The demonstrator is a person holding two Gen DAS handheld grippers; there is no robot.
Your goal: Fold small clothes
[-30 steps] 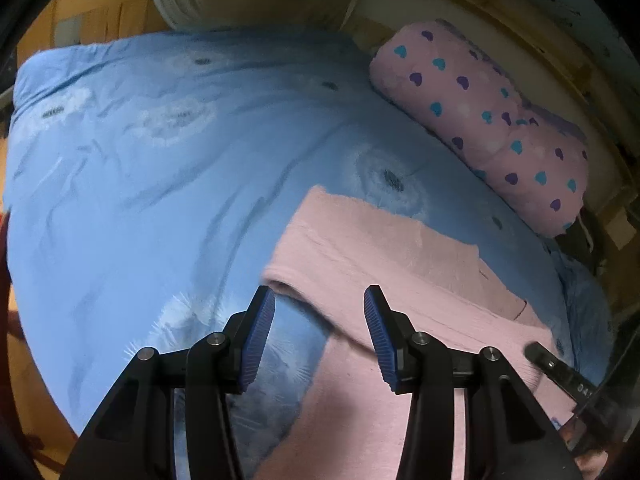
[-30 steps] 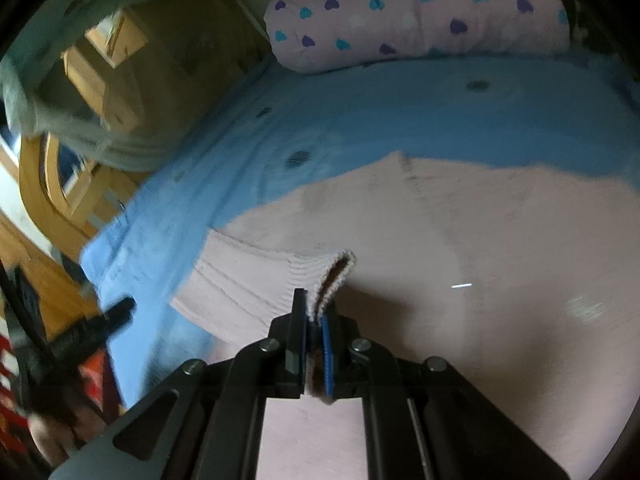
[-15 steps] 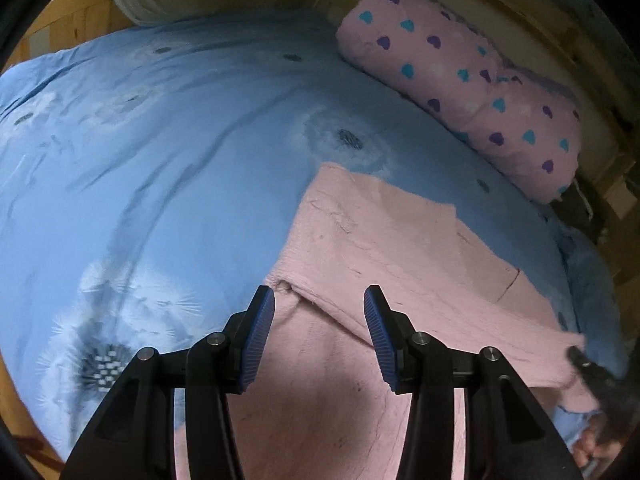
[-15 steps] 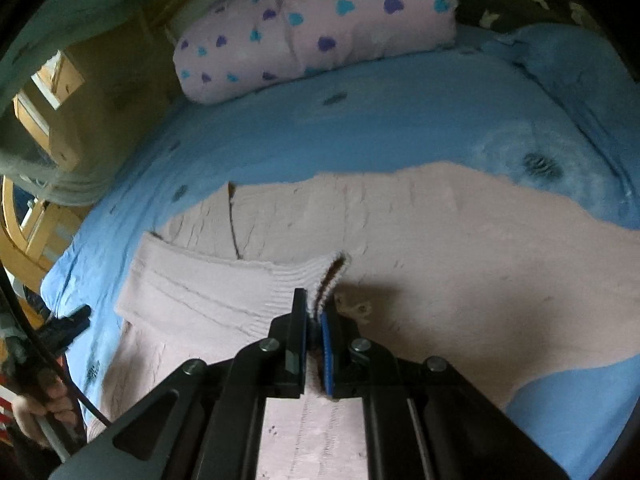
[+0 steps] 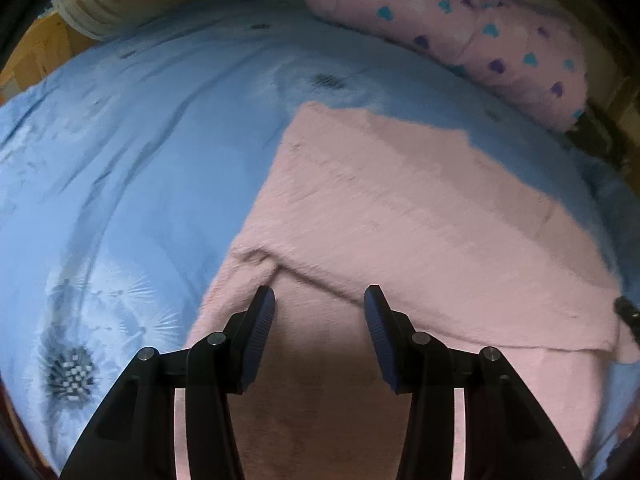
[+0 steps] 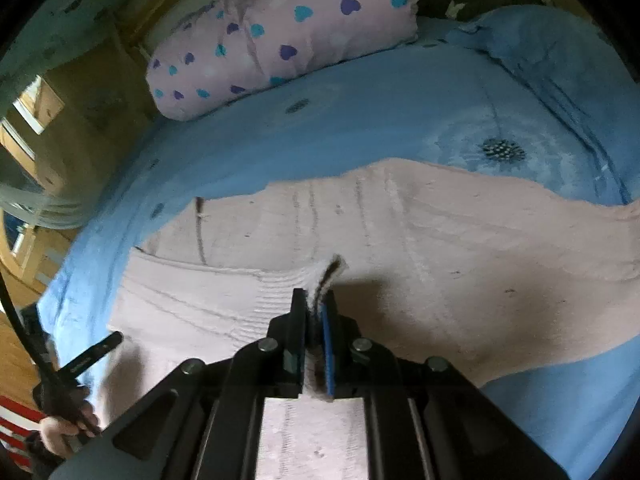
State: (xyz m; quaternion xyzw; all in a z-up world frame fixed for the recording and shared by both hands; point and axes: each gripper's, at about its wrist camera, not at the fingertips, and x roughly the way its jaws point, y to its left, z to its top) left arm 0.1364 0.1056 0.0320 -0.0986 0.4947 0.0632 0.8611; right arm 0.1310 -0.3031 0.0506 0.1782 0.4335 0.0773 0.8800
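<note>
While the right gripper (image 6: 314, 312) is clenching the ribbed cuff of the pink knit sweater (image 5: 400, 208) lying on the blue bed sheet (image 5: 140, 140), the left gripper (image 5: 318, 312) is hovering released over the folded sleeve edge. A sleeve fold seems underway; next, laying the cuff flat across the body.
</note>
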